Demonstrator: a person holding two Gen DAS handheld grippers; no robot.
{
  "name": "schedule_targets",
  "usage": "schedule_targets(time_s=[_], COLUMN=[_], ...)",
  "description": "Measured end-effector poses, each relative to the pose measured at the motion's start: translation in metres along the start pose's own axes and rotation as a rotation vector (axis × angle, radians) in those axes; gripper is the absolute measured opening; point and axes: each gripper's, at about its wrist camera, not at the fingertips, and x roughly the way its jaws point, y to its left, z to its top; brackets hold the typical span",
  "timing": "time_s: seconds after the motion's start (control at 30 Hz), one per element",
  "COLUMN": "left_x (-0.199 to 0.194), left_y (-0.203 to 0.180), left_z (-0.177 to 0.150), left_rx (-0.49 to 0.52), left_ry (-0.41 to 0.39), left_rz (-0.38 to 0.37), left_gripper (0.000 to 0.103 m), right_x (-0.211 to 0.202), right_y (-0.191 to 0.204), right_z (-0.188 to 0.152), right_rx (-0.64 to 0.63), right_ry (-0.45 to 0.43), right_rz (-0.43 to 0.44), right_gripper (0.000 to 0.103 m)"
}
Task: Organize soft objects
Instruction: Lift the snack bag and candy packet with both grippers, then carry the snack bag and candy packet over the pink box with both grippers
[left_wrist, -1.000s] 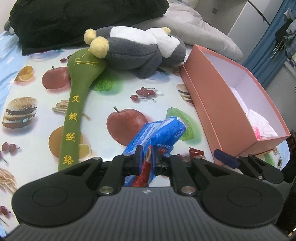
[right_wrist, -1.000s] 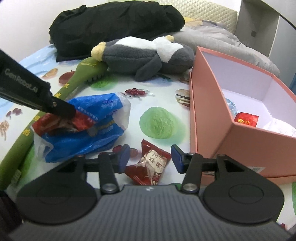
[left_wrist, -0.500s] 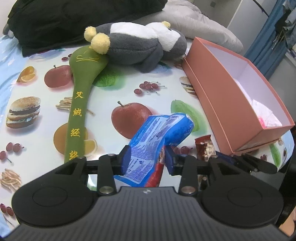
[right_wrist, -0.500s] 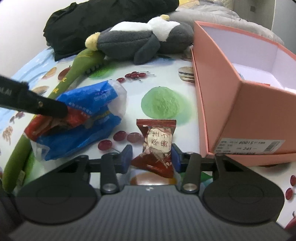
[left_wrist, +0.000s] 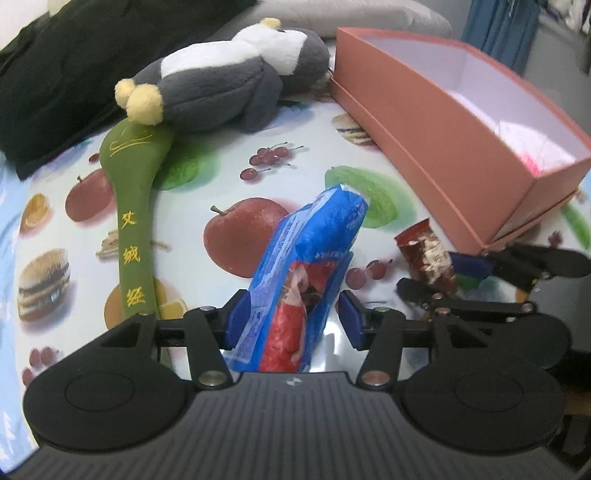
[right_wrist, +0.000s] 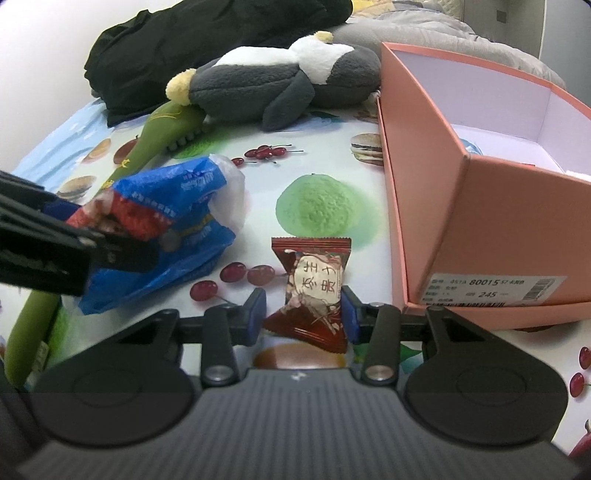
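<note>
Left hand-held gripper (left_wrist: 291, 321): jaws have just been opening; crinkly blue plastic snack bag (left_wrist: 314, 251) stands between the blue pads, left pad touching it, right pad clear with a gap, so released, not clamped.
Blue bag position: upright-ish, leaning away from the camera, lower end between the jaws, red printed packet showing inside; from the right wrist view it sags onto the fruit-print sheet (right_wrist: 317, 155).
Right hand-held gripper (right_wrist: 303, 314): jaws have just been closing a little, then settled; small dark-red foil candy wrapper (right_wrist: 314, 288) sits between the pads, right pad against its edge, left pad just beside; looks lightly grasped, can't confirm a firm pinch.
Surface: a bed, covered by the glossy sheet, not a counter.
Mid scene: long green fabric moxa hammer with yellow embroidered characters (left_wrist: 135, 221), lying flat, head tucked under the toy.
Box: salmon-pink open cardboard box (right_wrist: 491, 221), just right of the candy; white and pink items inside, blurred.
Far: grey-and-white plush penguin with yellow feet (left_wrist: 236, 85), on its side, touching the box corner; black garment heap (left_wrist: 59, 66) behind.
Risk 1: bag unsupported, likely to flop sideways.
Risk 2: slick foil could slip from a shallow edge grip on lifting.
Risk 3: the two grippers are near each other; a swing toward the box could clip the bag.
</note>
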Motion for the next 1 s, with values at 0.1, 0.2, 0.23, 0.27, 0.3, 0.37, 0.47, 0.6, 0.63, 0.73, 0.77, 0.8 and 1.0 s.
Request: schedule_targets(time_s=[0.1, 0.2, 0.23, 0.27, 0.3, 0.37, 0.47, 0.6, 0.63, 0.73, 0.77, 0.8, 1.0], left_x=[0.008, 0.011, 0.01, 0.009, 0.008, 0.004, -0.002, -0.012, -0.015, -0.022, -0.024, -0.026, -0.041], left_y=[0.0, 0.001, 0.001, 0.002, 0.003, 0.006, 0.008, 0.009, 0.009, 0.008, 0.008, 0.008, 0.008], left_z=[0.001, 0.001, 0.001, 0.001, 0.001, 0.001, 0.002, 0.004, 0.004, 0.005, 0.005, 0.005, 0.007], left_rx=[0.011, -0.006, -0.013, -0.024, -0.039, -0.077, -0.123, -0.174, -0.183, -0.207, -0.216, -0.225, -0.256], left_ry=[0.014, 0.015, 0.013, 0.012, 0.009, 0.001, -0.014, -0.038, -0.043, -0.055, -0.06, -0.066, -0.093], left_rz=[0.019, 0.028, 0.03, 0.03, 0.024, 0.011, 0.008, -0.001, -0.001, -0.004, -0.008, -0.014, -0.028], left_gripper=[0.036, 0.023, 0.02, 0.019, 0.019, 0.017, 0.017, 0.017, 0.017, 0.017, 0.017, 0.017, 0.017], right_x=[0.0, 0.0, -0.001, -0.001, -0.002, -0.004, -0.011, -0.021, -0.024, -0.032, -0.034, -0.037, -0.053], right_y=[0.0, -0.002, -0.003, -0.003, -0.004, -0.005, -0.005, -0.006, -0.006, -0.004, -0.004, -0.003, 0.0], right_z=[0.0, 0.0, 0.001, 0.001, 0.002, 0.003, 0.005, 0.009, 0.01, 0.013, 0.013, 0.014, 0.019], right_rx=[0.001, 0.006, 0.006, 0.007, 0.01, 0.018, 0.024, 0.041, 0.04, 0.042, 0.044, 0.045, 0.039], right_ry=[0.0, 0.002, 0.002, 0.002, 0.003, 0.0, -0.013, -0.027, -0.032, -0.046, -0.051, -0.057, -0.09], right_rz=[-0.001, -0.004, -0.005, -0.006, -0.006, -0.001, 0.008, 0.032, 0.036, 0.05, 0.055, 0.059, 0.071], right_gripper=[0.046, 0.046, 0.046, 0.046, 0.046, 0.046, 0.046, 0.046, 0.046, 0.046, 0.046, 0.046, 0.046])
